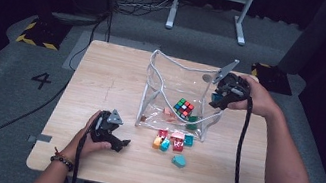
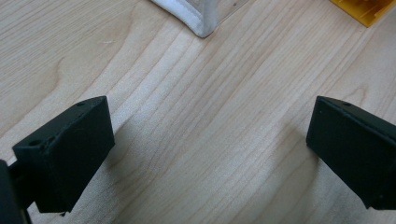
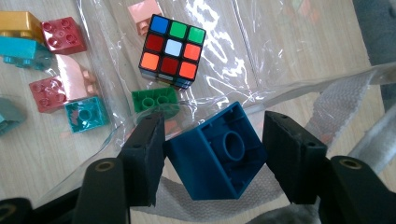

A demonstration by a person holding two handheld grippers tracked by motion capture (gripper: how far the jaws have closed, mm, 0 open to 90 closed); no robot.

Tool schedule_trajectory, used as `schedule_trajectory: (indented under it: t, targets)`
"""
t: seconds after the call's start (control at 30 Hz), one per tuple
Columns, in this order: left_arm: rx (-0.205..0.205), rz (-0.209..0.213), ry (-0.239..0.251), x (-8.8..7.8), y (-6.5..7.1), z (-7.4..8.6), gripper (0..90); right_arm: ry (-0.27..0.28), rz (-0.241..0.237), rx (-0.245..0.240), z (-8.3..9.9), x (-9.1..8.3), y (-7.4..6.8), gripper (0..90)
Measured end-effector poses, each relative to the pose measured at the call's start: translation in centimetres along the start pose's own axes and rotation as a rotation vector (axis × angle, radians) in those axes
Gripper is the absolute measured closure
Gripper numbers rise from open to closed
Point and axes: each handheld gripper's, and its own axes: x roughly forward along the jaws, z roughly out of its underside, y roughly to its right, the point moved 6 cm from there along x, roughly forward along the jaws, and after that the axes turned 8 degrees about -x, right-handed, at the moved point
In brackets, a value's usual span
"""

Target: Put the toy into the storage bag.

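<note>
Right gripper view: right hand-held gripper [image 3: 210, 158] clamps blue brick [image 3: 217, 154] above clear bag [image 3: 261, 60] holding cube [image 3: 172, 50].

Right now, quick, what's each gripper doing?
Left gripper: open, holding nothing, over the wooden table.
Right gripper: shut on a dark blue plastic building block.

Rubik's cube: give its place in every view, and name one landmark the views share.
High view: the Rubik's cube lies inside the clear bag, centre of the picture.
Left gripper view: not in it.
Right gripper view: the cube sits at top centre, above the blue brick held in the right gripper.
Shared landmark: the bag's white corner.
</note>
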Motion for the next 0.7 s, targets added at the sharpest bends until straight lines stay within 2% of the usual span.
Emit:
schedule_trajectory:
  t: [0.23,0.27,0.4,0.43,0.5,0.53,0.57,0.6,0.67,0.7]
  targets:
    - [0.0,0.0,0.002,0.0,0.0,0.0,0.9,0.037,0.037,0.015,-0.1,-0.4,-0.3,41.2]
    - [0.001,0.003,-0.002,0.0,0.0,0.0,1.0,0.088,0.046,0.018,-0.2,-0.8,-0.4,41.0]
    - [0.001,0.003,-0.004,0.0,0.0,0.0,1.0,0.169,0.081,0.038,0.0,-1.5,-0.5,39.2]
    - [0.001,0.003,-0.004,0.0,0.0,0.0,1.0,0.212,0.08,0.05,0.0,-1.7,-0.6,39.2]
    - [0.001,0.003,-0.004,0.0,0.0,0.0,1.0,0.231,0.086,0.057,0.2,-2.0,-0.7,38.3]
    - [0.001,0.0,-0.002,0.0,0.0,0.0,1.0,0.26,0.107,0.097,0.4,-2.4,-0.8,36.4]
    - [0.001,0.003,-0.004,0.0,0.0,0.0,1.0,0.282,0.112,0.097,0.5,-2.6,-0.7,37.1]
    - [0.002,0.002,-0.004,0.0,0.0,0.0,1.0,0.31,0.112,0.121,0.5,-2.8,-0.9,37.2]
    - [0.001,0.003,-0.004,0.0,0.0,0.0,1.0,0.343,0.136,0.125,0.6,-3.3,-1.1,37.3]
    - [0.001,0.003,-0.004,0.0,0.0,0.0,1.0,0.343,0.136,0.125,0.6,-3.3,-1.1,37.3]
